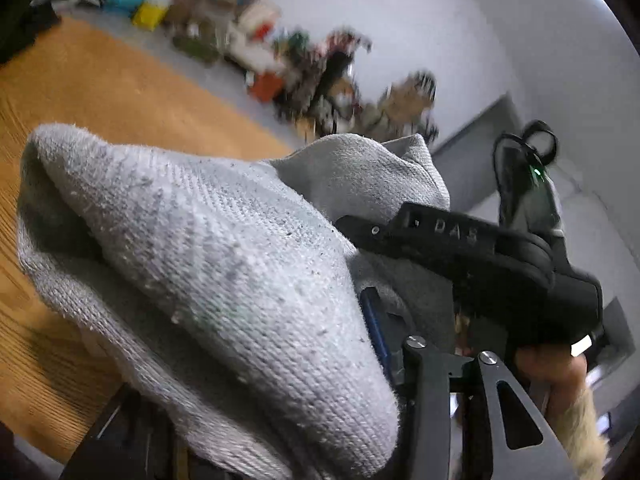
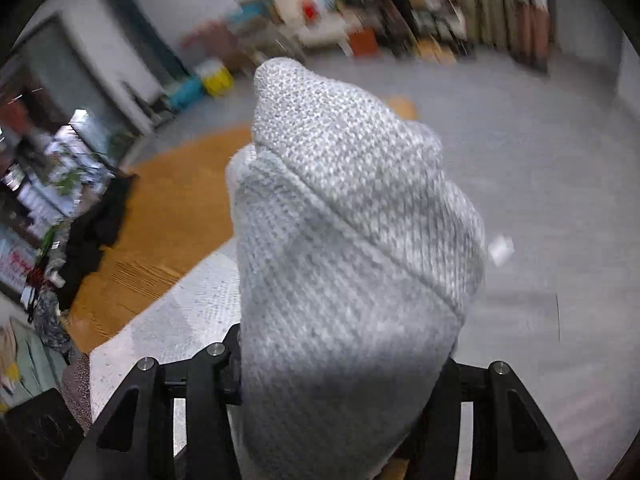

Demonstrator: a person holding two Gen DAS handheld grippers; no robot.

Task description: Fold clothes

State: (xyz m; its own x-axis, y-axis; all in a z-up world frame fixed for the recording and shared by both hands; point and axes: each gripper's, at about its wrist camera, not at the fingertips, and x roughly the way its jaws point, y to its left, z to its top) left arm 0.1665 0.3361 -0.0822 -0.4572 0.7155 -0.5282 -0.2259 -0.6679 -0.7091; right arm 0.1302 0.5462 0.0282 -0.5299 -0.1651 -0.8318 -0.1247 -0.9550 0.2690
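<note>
A light grey knitted sock (image 1: 224, 264) is stretched over the fingers of my left gripper and hides them, held above the wooden table (image 1: 92, 92). The right gripper's black body (image 1: 480, 256) reaches into the sock from the right in the left wrist view. In the right wrist view the same grey sock (image 2: 344, 240) covers the fingers of my right gripper like a hood, so its fingertips are hidden. Both grippers are inside the sock; how far their jaws are spread cannot be seen.
Dark clothes (image 2: 96, 236) lie at the left edge of the wooden table (image 2: 168, 216). A pale grey cloth (image 2: 188, 312) lies on the table below the right gripper. Blurred boxes and clutter (image 1: 280, 64) line the far wall on grey floor (image 2: 540, 160).
</note>
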